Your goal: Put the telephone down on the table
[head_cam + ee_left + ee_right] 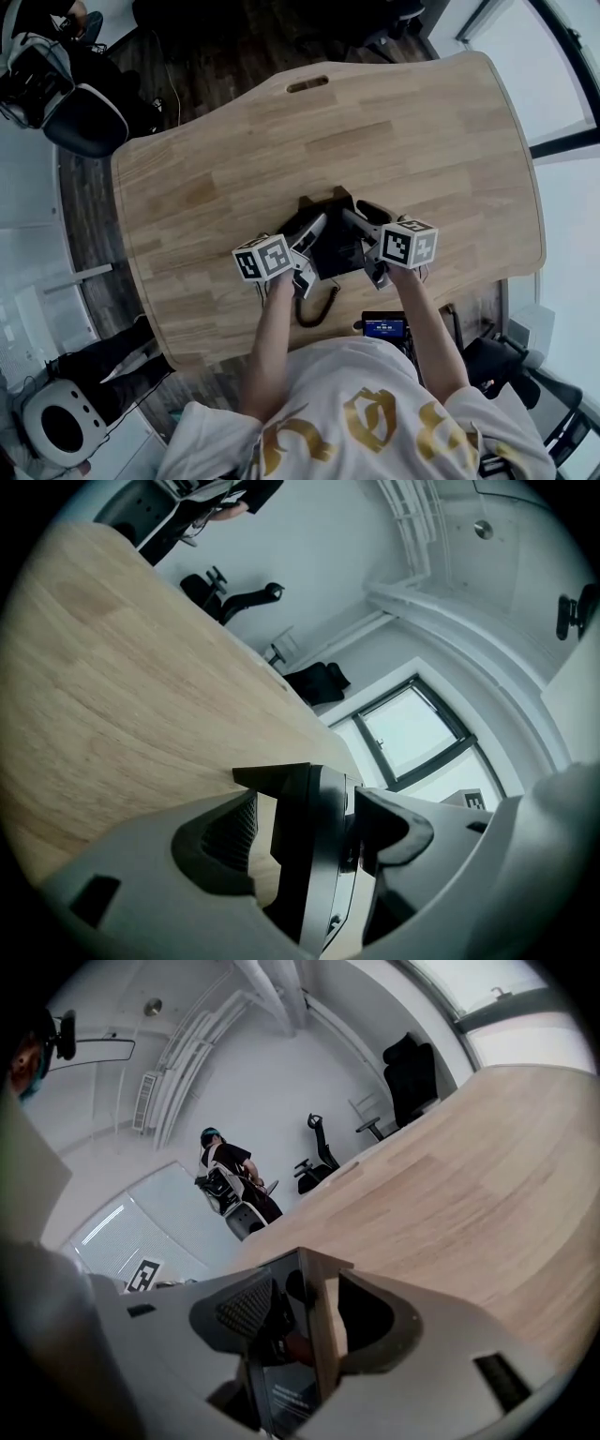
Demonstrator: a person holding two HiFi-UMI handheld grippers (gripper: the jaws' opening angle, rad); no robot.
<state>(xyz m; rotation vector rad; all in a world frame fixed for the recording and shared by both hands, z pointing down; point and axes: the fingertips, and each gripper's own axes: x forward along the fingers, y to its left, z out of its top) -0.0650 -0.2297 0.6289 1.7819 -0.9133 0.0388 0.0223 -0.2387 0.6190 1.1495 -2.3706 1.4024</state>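
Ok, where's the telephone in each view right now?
Head view: telephone just below centre, by the table's near edge.
Left gripper view: bottom centre, a black slab between the jaws.
Right gripper view: bottom centre, between the jaws.
Shared landmark: the wooden table.

This looks like an office or open workroom. A large pale wooden table (422, 122) with a cable slot (307, 84) stands on a dark plank floor (234, 47). Black swivel office chairs (412, 1068) line the white walls, tall windows (412, 728) let in daylight, and bare pipes (178, 1054) run across the white ceiling.
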